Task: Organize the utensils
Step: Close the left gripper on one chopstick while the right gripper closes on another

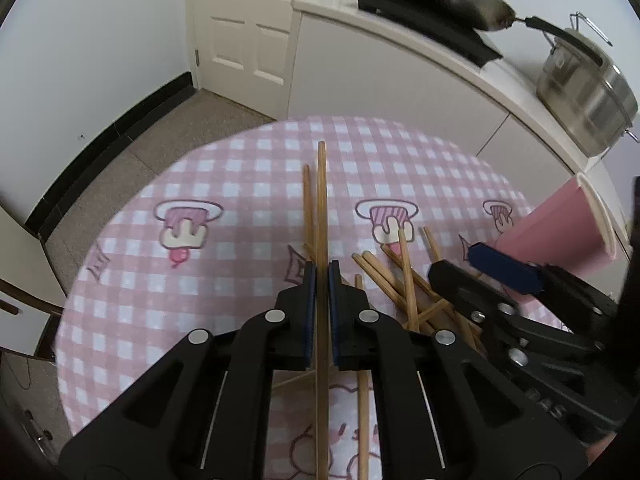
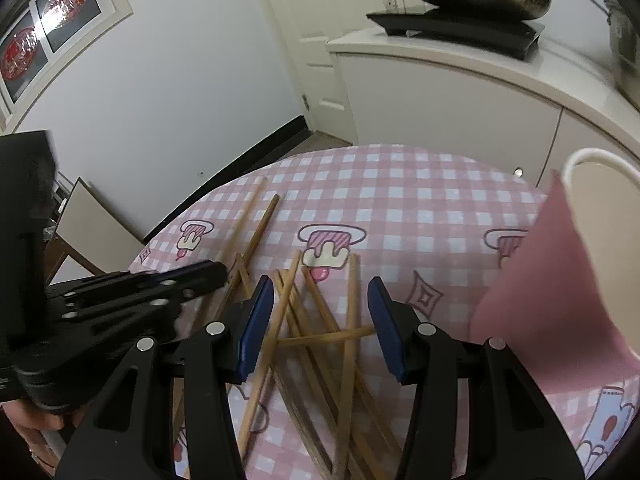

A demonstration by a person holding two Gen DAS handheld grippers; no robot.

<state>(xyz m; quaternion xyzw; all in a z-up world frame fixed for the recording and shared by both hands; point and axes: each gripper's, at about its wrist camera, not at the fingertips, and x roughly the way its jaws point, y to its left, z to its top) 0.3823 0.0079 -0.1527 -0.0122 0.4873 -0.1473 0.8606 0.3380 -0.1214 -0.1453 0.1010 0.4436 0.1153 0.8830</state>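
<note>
The left wrist view shows the left tongs [image 1: 322, 276] from behind, closed on 1 wooden chopstick [image 1: 321, 200] that runs straight out between the blue pads across the pink checked bench [image 1: 224, 168]. The chopstick's far end reaches well beyond the pads; whether it rests on the cloth cannot be told. A 2nd stick lies just beside it on the side away from the pile. The same view catches the right tongs [image 1: 476, 258] from the side, close to the pink cup [image 1: 560, 232], which is tilted and cut off by the picture's edge.

The right wrist view alone shows the pile of chopsticks [image 2: 320, 320] crossed over one another on the bench, directly beneath the right tongs [image 2: 320, 300]. These stand partly open, the blue pads apart with several sticks lying between them; 1 stick seems to touch the pad nearer the left tongs [image 2: 218, 272], yet none is gripped. The pink cup [image 2: 560, 272] fills the edge beyond the pile, its white rim turned toward the camera, its base out of frame.

The near ends of the piled sticks are hidden under the tongs' black arms. A hand [image 2: 36, 432] shows only as a blurred sliver at the frame's corner.
</note>
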